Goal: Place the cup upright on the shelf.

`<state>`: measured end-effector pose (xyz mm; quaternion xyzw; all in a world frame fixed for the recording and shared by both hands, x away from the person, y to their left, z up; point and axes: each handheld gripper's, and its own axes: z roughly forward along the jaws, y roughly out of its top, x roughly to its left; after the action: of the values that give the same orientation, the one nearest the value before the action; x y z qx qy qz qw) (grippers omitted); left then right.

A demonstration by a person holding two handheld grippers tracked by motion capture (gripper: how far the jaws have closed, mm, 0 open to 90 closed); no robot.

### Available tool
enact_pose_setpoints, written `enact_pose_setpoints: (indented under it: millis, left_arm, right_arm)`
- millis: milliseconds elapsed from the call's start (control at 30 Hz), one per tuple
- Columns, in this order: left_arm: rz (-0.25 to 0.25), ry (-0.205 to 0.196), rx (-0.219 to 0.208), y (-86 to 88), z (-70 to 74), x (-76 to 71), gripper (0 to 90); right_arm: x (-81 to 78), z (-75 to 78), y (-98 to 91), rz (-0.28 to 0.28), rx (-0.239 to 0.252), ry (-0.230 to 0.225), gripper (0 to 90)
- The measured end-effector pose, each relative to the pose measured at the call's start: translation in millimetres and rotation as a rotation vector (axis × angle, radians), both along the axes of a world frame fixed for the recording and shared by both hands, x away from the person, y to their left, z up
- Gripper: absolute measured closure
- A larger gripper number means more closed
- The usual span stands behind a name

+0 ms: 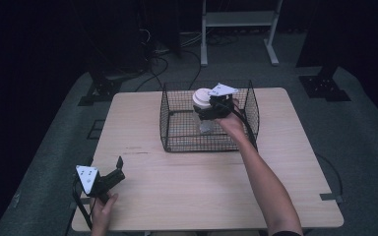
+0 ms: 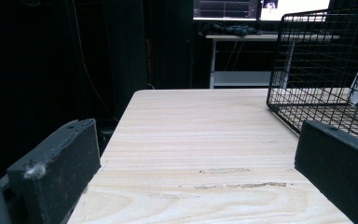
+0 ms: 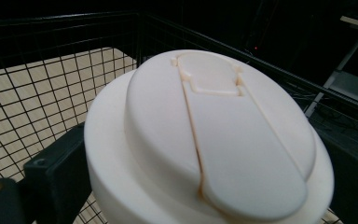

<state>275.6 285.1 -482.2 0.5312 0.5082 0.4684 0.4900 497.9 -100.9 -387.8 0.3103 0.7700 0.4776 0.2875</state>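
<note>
White-lidded bottle (image 1: 204, 105) sits between right gripper (image 1: 210, 109) fingers (image 3: 51, 175), inside wire basket (image 1: 177, 142).

Right gripper (image 1: 207, 112) clamped, left gripper (image 1: 118, 167) (low) agape.

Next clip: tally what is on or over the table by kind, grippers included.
Wire basket: 1
Jar with a white lid: 1, held inside the basket
Grippers: 2, the left gripper and the right gripper
Total: 4
</note>
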Motion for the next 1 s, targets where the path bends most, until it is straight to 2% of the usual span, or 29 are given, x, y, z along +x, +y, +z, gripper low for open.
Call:
enact_pose_setpoints:
  millis: [400, 633, 1000]
  left_arm:
    - [0.001, 0.0, 0.0, -0.1, 0.0, 0.4, 0.0]
    - [0.001, -0.001, 0.001, -0.5, -0.1, 0.7, 0.0]
    - [0.0, -0.001, 0.001, -0.2, 0.0, -0.1, 0.0]
  right_arm:
    - [-1.2, 1.4, -0.2, -0.003, 0.011, -0.004, 2.2]
    - [-5.7, 9.4, -3.6, 0.005, 0.032, -0.014, 1.6]
    - [-16.1, 26.2, -8.7, 0.016, 0.063, -0.055, 1.6]
